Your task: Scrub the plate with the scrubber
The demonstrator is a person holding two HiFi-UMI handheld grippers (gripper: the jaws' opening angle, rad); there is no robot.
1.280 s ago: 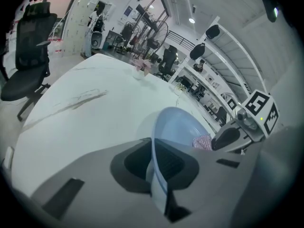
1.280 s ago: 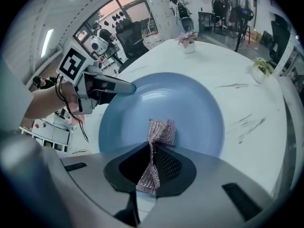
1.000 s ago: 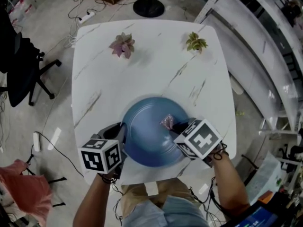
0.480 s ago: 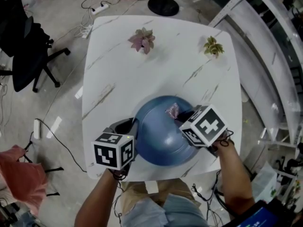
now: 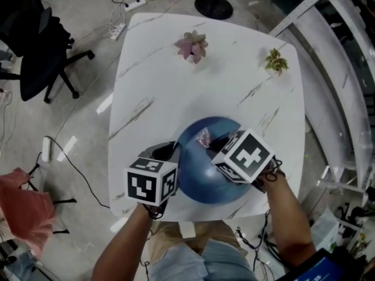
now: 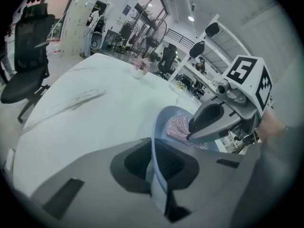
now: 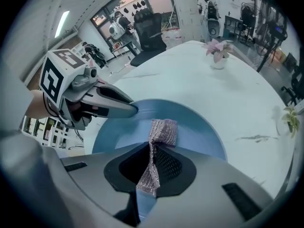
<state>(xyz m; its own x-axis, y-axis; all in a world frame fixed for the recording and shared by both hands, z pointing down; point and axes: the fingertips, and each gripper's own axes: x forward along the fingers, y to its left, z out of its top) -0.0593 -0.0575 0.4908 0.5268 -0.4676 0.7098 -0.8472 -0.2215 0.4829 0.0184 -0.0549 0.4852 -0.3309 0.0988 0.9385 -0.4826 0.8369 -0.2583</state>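
While the left tongs [image 6: 156, 167] stay clamped on the 9 o'clock rim of the blue plate [image 5: 199, 177] on the bench [image 5: 170, 81], the right tongs [image 7: 148, 167], pinching the scrubber [image 5: 203, 137], have dragged it from the plate's 1 o'clock to 11 o'clock, so scrubbing looks under way.

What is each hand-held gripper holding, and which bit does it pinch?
The left hand-held gripper pinches the blue plate by its rim; the right hand-held gripper pinches the scrubber by one end.

We find open passage over the table [image 5: 176, 92] between the plate [image 5: 199, 177] near us and the pink plant [image 5: 192, 44] and green plant [image 5: 275, 61] standing well apart along the far edge.
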